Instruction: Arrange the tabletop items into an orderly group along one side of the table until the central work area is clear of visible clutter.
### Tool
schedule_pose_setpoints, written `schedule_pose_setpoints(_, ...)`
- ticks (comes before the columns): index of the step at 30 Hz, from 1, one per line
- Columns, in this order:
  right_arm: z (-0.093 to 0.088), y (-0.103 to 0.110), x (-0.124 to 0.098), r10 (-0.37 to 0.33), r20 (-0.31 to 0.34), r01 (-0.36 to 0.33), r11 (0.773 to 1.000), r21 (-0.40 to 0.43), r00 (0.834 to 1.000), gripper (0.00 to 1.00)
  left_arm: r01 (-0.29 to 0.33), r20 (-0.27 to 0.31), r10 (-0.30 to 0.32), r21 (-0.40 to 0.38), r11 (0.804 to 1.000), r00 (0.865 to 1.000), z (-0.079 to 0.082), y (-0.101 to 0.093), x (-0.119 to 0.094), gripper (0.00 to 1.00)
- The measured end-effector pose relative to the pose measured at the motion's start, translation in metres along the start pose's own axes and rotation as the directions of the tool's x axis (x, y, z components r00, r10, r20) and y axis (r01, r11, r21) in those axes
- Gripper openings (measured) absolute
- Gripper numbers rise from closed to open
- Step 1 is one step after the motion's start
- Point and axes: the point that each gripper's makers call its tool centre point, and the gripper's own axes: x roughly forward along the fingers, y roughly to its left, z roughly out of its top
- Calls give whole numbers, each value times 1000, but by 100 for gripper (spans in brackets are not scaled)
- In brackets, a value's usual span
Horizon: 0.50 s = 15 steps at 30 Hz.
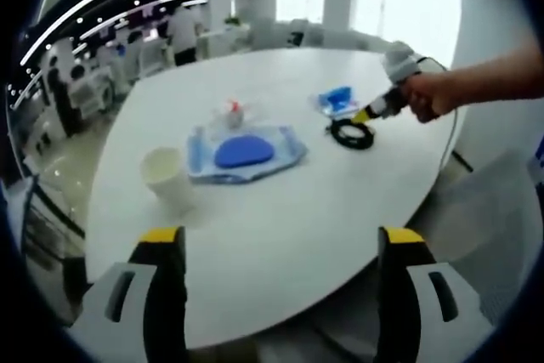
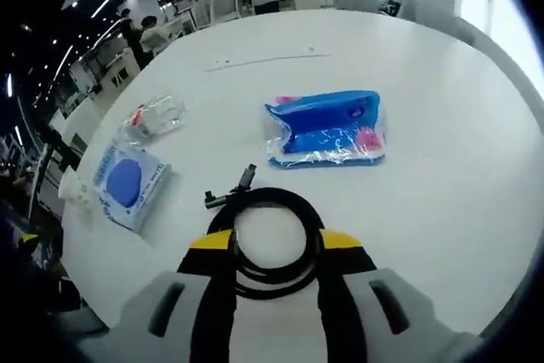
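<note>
The white table [image 1: 280,235] carried every item, and the coiled black cable [image 2: 268,240] served as the reference for the rest. In the right gripper view, the right gripper [image 2: 274,248] sat low over that coil, its two yellow-tipped jaws set at a moderate gap, one on each outer edge of the ring. The jaws appeared to touch or nearly touch the cable's sides, but whether they were actually squeezing it could not be told. The cable's plug ends poked out on the far side of the coil.

Beyond the cable and slightly to its right lay a blue packet in clear plastic [image 2: 325,129], near but apart from it. Well to the left of the cable lay a flat bag with a blue round pad [image 2: 127,180], and farther off past that a small clear bag with something red inside [image 2: 153,116]. A white paper cup [image 2: 75,186] stood at the far left, just beyond the pad bag.

In the left gripper view, the left gripper [image 1: 280,248] hung over the near table edge, well apart from the cable [image 1: 352,133], its jaws spread wide and holding nothing. A person's hand [image 1: 425,95] held the right gripper [image 1: 371,113] at the coil. The cup [image 1: 166,178] stood just left of the pad bag [image 1: 245,153].
</note>
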Motion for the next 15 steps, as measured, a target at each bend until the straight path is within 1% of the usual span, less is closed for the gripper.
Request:
schedule_pose_setpoints(4,1,9,-10,20,3,-20,1000,19,1000,40,2,2,-2,-1,1000,1000,0,0,0,90)
schedule_pose_setpoints(5,9,-3,6,27,2,-27,999,21,1000,41,2,2,-2,0,1000,1000,1,0,0,90)
schedule_pose_setpoints(6,11,-4,8,30,4,-30,999,22,1000,42,2,3,-2,1,1000,1000,1,0,0,90)
schedule_pose_setpoints(12,13,6,-2,75,9,-75,996,41,997,46,4,5,-4,3,1000,1000,2,0,1,90)
schedule_pose_setpoints(13,20,-9,16,86,3,-86,995,45,996,47,4,6,-4,2,1000,1000,2,0,1,90)
schedule_pose_setpoints(15,21,-15,24,96,-5,-95,994,50,995,49,4,7,-4,1,1000,1000,2,0,0,90)
